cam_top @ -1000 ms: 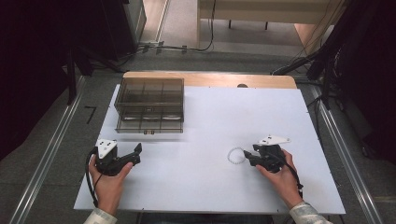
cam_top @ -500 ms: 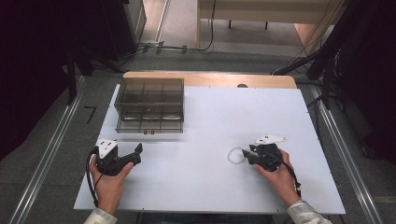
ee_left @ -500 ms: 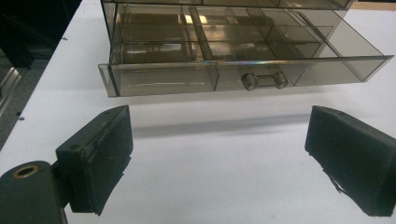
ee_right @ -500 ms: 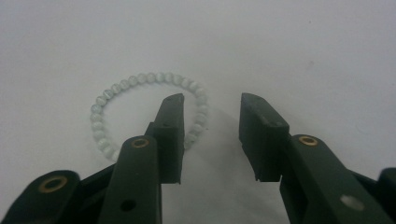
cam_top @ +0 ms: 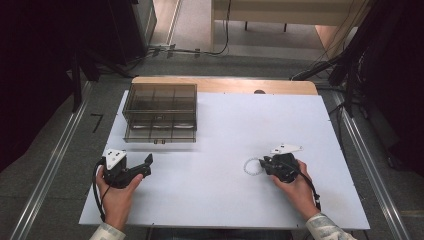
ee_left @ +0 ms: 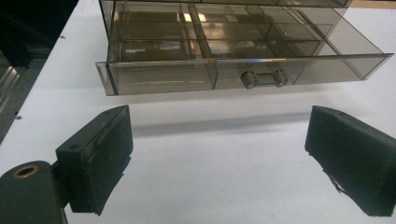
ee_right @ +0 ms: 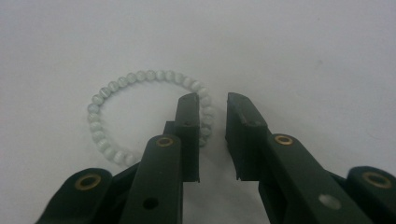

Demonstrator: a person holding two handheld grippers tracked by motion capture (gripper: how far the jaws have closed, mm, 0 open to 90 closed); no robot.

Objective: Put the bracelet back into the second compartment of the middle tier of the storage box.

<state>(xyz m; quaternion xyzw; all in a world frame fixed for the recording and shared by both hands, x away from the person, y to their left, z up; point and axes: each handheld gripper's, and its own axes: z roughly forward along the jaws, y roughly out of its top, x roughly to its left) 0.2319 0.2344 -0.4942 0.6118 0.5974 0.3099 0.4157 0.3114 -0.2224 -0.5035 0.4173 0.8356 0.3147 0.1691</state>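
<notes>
A bracelet of small white beads [cam_top: 252, 166] lies flat on the white table [cam_top: 260, 120], right of centre. My right gripper [cam_top: 263, 164] reaches its right edge. In the right gripper view the two black jaws stand a narrow gap apart and straddle the bracelet's [ee_right: 140, 76] right side, with my right gripper [ee_right: 212, 100] not clamped on the beads. My left gripper [cam_top: 148, 161] rests near the front left, wide open with nothing between its fingers. In the left gripper view my left gripper [ee_left: 217, 126] faces the smoky clear drawer box [ee_left: 243, 70].
The drawer box [cam_top: 160, 112] stands at the back left of the table, its lower drawer pulled out a little, with a small clear handle [ee_left: 264, 78] and several divided compartments. A wooden strip [cam_top: 225, 85] runs along the far edge. Dark floor and cables surround the table.
My right gripper has slid left toward the bracelet, and its tips now reach the bead ring. The left gripper has stayed where it was.
</notes>
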